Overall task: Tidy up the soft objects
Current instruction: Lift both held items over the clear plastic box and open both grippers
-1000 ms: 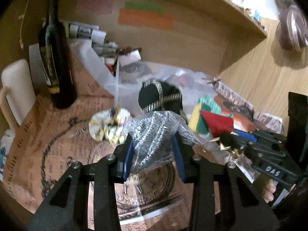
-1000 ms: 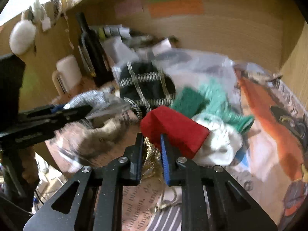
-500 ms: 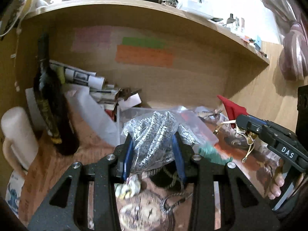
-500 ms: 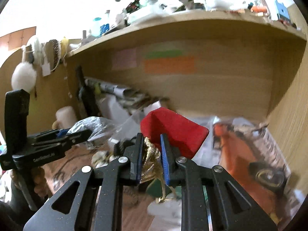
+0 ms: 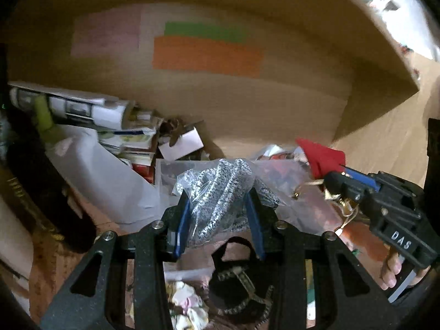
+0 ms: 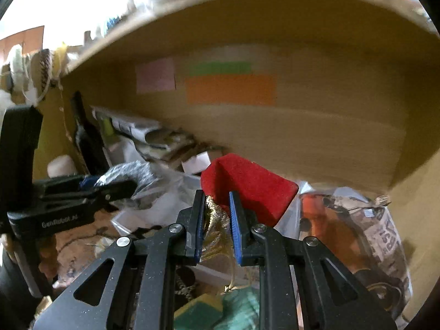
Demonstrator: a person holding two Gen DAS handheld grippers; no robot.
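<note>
My left gripper [image 5: 218,203] is shut on a clear plastic bag of black-and-white speckled fabric [image 5: 220,189] and holds it up in front of the shelf. My right gripper [image 6: 217,203] is shut on a red velvet pouch [image 6: 250,184] with gold tassels hanging between the jaws. In the left wrist view the pouch [image 5: 320,158] and the right gripper [image 5: 334,177] are at the right. In the right wrist view the bagged fabric [image 6: 126,172] and the left gripper [image 6: 121,185] are at the left. Below lie a black item with gold trim [image 5: 236,283], a floral scrunchie [image 5: 189,302] and green knitted fabric [image 6: 239,310].
A wooden shelf nook [image 5: 247,101] with coloured sticky notes [image 5: 206,55] is ahead. A dark wine bottle [image 6: 88,137] stands at the left with rolled papers [image 5: 79,107] and a white plastic sheet [image 5: 101,173]. A clear bag [image 6: 354,225] over orange printed paper lies at the right.
Both grippers have risen and moved forward toward the shelf back, still holding their items. The soft items on the paper now sit lower in both views.
</note>
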